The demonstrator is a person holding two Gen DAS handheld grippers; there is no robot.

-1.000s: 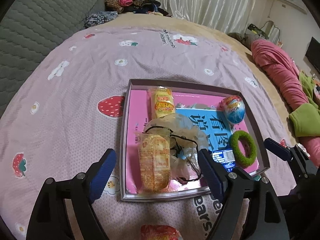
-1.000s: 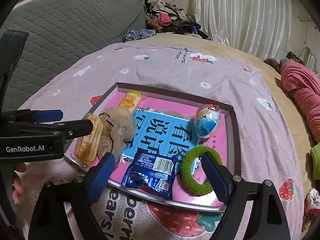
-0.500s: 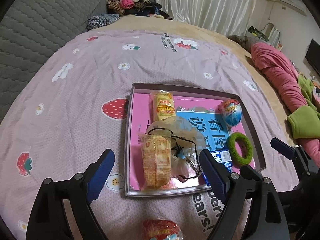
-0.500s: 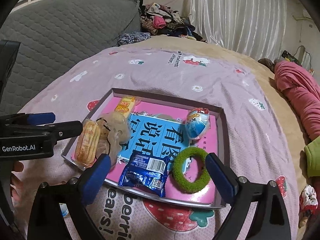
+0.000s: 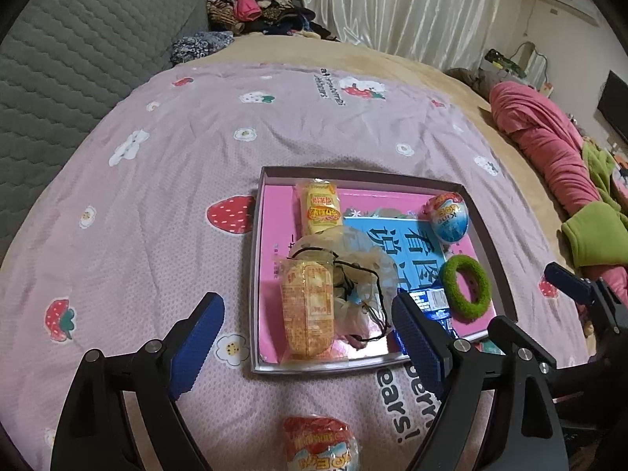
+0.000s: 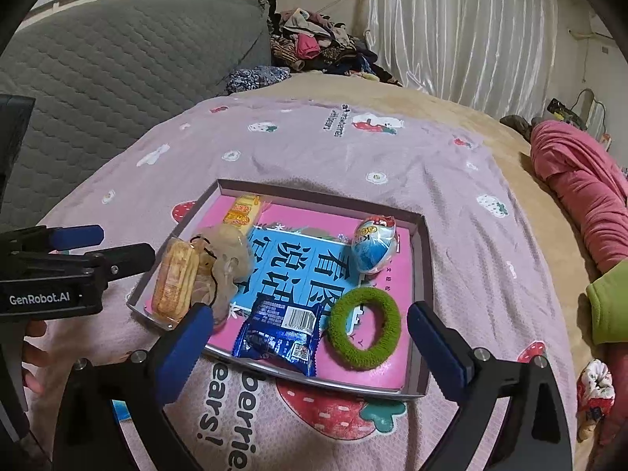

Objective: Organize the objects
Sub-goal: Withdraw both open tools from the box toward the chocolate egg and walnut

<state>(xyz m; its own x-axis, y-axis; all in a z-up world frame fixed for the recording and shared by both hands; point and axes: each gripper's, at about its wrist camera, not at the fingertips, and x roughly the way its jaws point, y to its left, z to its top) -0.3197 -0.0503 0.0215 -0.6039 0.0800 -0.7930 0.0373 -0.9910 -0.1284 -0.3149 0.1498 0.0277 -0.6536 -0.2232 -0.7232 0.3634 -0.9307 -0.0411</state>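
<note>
A shallow grey box (image 5: 257, 235) (image 6: 426, 274) with a pink and blue book lining it lies on the bed. In it are an orange wafer pack (image 5: 308, 308) (image 6: 174, 278), a yellow snack pack (image 5: 320, 206), a beige mesh pouch with black cord (image 5: 359, 271) (image 6: 225, 259), a blue egg toy (image 5: 449, 216) (image 6: 373, 247), a green hair ring (image 5: 465, 286) (image 6: 365, 327) and a blue snack bag (image 6: 278, 337). My left gripper (image 5: 306, 333) is open above the box's near edge. My right gripper (image 6: 310, 345) is open above the blue bag. A red snack pack (image 5: 320, 445) lies on the blanket below the left gripper.
The purple strawberry blanket (image 5: 176, 196) covers the bed. A grey quilted headboard (image 6: 98, 78) stands to the left. Pink and green bedding (image 5: 549, 149) lies at the right. A clothes pile (image 6: 314, 47) sits at the back by white curtains.
Both grippers have drawn back and up from the box, so it looks smaller and farther. The red snack pack has come further into the left wrist view. Nothing was picked up.
</note>
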